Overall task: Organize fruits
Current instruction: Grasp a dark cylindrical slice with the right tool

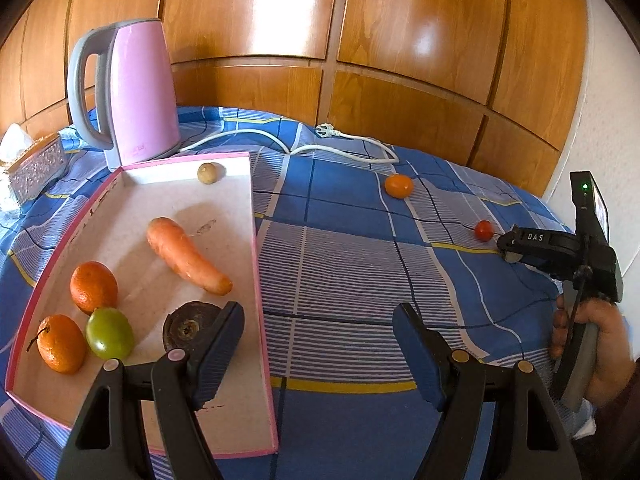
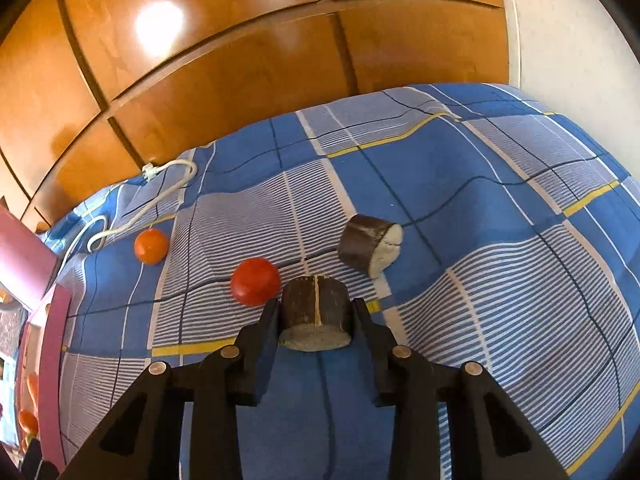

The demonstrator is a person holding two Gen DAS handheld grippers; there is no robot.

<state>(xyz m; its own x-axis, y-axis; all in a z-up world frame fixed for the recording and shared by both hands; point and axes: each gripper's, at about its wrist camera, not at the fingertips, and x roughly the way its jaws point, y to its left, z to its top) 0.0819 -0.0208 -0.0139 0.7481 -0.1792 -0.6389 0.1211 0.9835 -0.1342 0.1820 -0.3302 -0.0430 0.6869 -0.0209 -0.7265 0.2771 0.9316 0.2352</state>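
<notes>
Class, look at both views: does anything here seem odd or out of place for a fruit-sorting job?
Yes. A carrot lies in the tray among the oranges: a vegetable, not a fruit. The kettle's plug lies loose on the cloth. A dark cut chunk lies tipped on its side; the right gripper clamps another.

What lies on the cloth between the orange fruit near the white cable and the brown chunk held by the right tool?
In the right wrist view, a red tomato lies between the orange fruit and the brown chunk in the right tool.
</notes>
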